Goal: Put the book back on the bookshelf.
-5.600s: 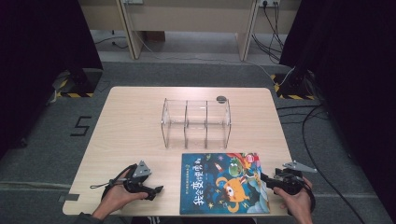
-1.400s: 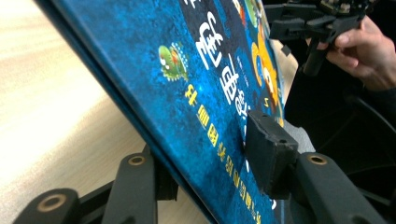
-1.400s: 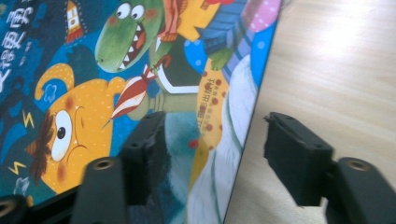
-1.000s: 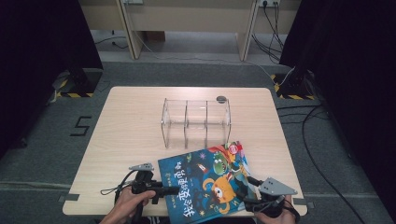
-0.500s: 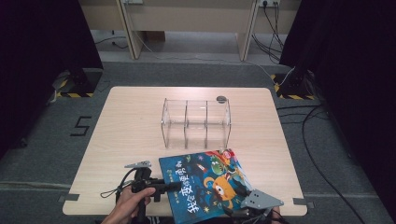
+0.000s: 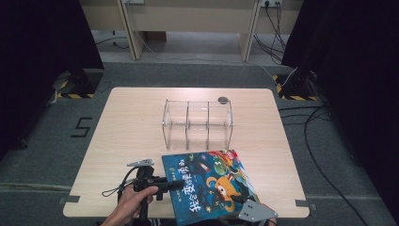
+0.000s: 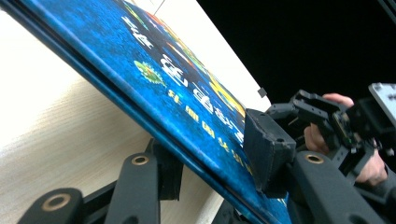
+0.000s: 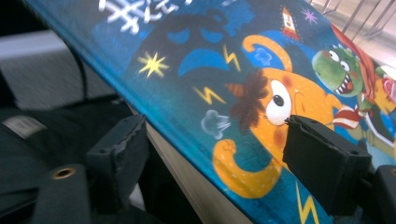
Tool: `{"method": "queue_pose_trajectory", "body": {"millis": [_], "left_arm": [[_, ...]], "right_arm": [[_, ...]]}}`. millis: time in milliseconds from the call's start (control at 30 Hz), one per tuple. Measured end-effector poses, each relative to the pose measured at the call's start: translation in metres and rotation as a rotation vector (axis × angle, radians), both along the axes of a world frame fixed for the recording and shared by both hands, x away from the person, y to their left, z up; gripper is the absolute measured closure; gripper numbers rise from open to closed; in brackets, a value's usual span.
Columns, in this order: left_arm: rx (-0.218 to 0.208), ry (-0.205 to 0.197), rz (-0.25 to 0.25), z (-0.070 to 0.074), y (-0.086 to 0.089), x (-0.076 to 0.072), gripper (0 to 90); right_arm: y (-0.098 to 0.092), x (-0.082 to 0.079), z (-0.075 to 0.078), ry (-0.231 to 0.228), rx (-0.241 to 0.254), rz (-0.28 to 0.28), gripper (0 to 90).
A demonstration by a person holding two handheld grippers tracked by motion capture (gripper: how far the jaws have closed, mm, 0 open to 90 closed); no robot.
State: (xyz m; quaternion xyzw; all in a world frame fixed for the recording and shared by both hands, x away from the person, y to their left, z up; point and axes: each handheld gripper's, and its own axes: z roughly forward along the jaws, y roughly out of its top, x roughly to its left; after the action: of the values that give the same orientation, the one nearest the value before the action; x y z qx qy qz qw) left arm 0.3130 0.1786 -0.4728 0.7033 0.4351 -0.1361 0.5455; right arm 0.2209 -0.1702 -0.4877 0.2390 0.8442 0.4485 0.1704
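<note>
A blue picture book with an orange cartoon creature on its cover lies tilted at the table's near edge, its left side raised off the wood. My left gripper is shut on the book's left edge: in the left gripper view one jaw sits under the book and the other presses the cover. My right gripper is at the book's near edge. Its jaws stand wide apart in the right gripper view, one below the book and one over the cover.
A clear acrylic organiser with three compartments stands mid-table just beyond the book. A small dark round object lies behind it. The wooden table has bare room to the left. Cables run over the floor at the right.
The book has been lifted and turned a little, its left edge now gripped by the left gripper. The right gripper slid from the book's right corner to its near edge.
</note>
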Motion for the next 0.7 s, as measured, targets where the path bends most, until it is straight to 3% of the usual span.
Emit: {"method": "queue_pose_trajectory", "body": {"millis": [133,500,633,700], "left_arm": [[0.004,-0.003,0.005,0.002,-0.001,-0.001,58.4],[0.007,0.0,0.007,0.003,-0.003,-0.001,58.3],[0.007,0.005,0.006,0.004,-0.004,-0.002,58.4],[0.008,0.005,0.005,0.004,-0.004,-0.002,58.4]], "right_arm": [[0.013,-0.004,-0.002,-0.077,-0.085,0.001,22.1],[0.035,-0.006,-0.01,-0.162,-0.18,-0.017,18.0],[0.047,-0.007,-0.012,-0.236,-0.245,-0.078,26.1],[0.05,-0.007,-0.012,-0.253,-0.246,-0.098,30.4]]}}
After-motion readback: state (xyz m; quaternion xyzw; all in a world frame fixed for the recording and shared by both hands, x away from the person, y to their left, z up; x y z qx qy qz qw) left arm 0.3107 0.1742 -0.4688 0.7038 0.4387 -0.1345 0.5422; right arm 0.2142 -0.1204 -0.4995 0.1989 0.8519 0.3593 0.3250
